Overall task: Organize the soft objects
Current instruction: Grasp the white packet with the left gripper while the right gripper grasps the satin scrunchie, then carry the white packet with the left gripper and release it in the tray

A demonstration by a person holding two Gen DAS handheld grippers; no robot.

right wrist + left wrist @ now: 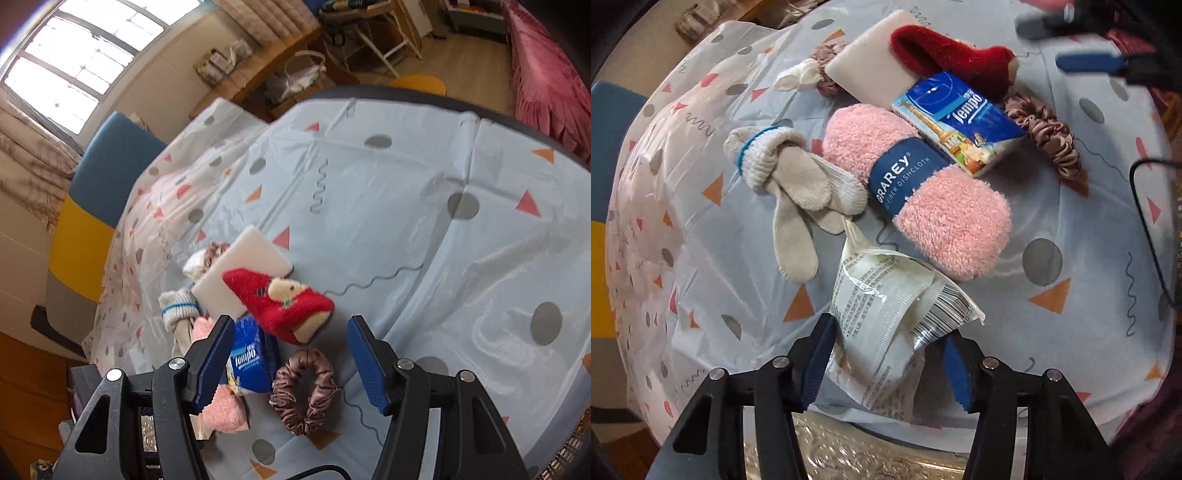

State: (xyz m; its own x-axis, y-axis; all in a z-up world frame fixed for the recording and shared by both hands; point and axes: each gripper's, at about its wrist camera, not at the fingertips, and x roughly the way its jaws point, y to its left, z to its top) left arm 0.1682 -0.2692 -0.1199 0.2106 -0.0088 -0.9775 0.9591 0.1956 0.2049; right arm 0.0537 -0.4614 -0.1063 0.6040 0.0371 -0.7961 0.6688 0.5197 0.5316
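My left gripper points down at a white plastic packet at the near table edge, and its blue pads are shut on the packet's sides. Behind it lie a pink dishcloth roll, a beige glove, a blue Tempo tissue pack, a white foam block and a red fuzzy sock. My right gripper hangs open above a brown satin scrunchie, which lies apart from the pads, with the red sock just beyond it.
A patterned plastic tablecloth covers the round table. Two more scrunchies peek from behind the foam block. An embossed silver surface sits below the near edge. A black cable runs at the right. A blue and yellow chair stands beside the table.
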